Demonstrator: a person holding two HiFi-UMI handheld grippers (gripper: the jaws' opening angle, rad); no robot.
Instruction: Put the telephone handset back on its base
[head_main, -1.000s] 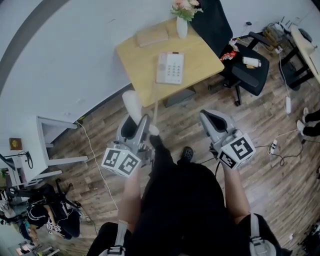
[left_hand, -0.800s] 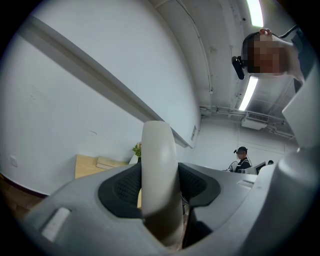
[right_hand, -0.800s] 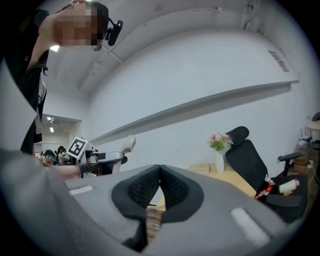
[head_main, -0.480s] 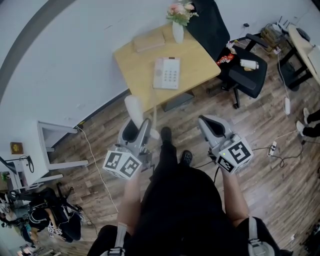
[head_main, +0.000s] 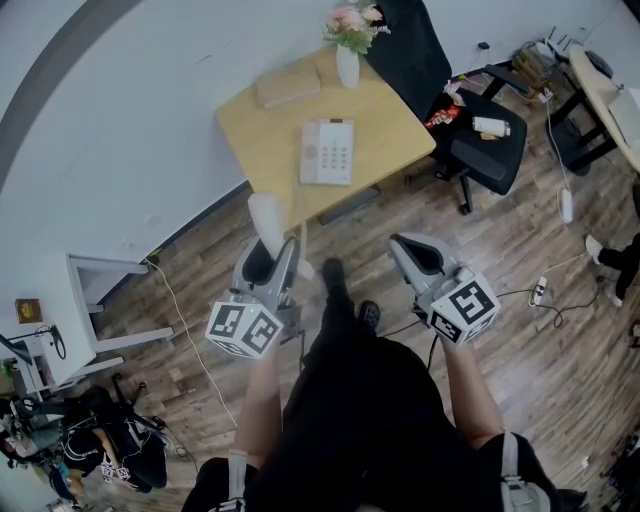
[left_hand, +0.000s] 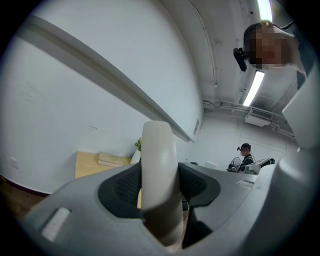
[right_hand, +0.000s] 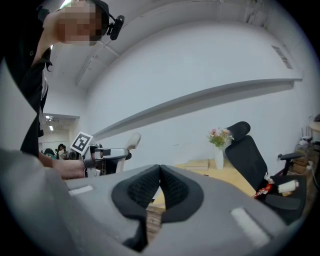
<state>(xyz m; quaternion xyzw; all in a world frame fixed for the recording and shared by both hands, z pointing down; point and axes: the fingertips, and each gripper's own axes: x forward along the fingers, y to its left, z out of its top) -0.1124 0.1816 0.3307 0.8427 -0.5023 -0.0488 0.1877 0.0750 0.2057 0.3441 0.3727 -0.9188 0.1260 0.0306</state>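
While the cream plastic telephone handset (head_main: 267, 214) is gripped well short of the base, the return is not yet made.
The left gripper (head_main: 281, 250) has its jaws clamped on the handset's grip, which stands upright between the pads in the left gripper view (left_hand: 160, 172). The white push-button telephone base (head_main: 328, 152) lies flat on the square light-wood table (head_main: 262, 135), its cradle side bare. Handset and gripper hang on the person's side of that base, off the table and over the wooden floor. The right gripper (head_main: 417, 250), also on the near side of the base, has its jaws pressed together with nothing between them (right_hand: 160, 187). By my reading, the carry to the base and the seating in its cradle are both left.
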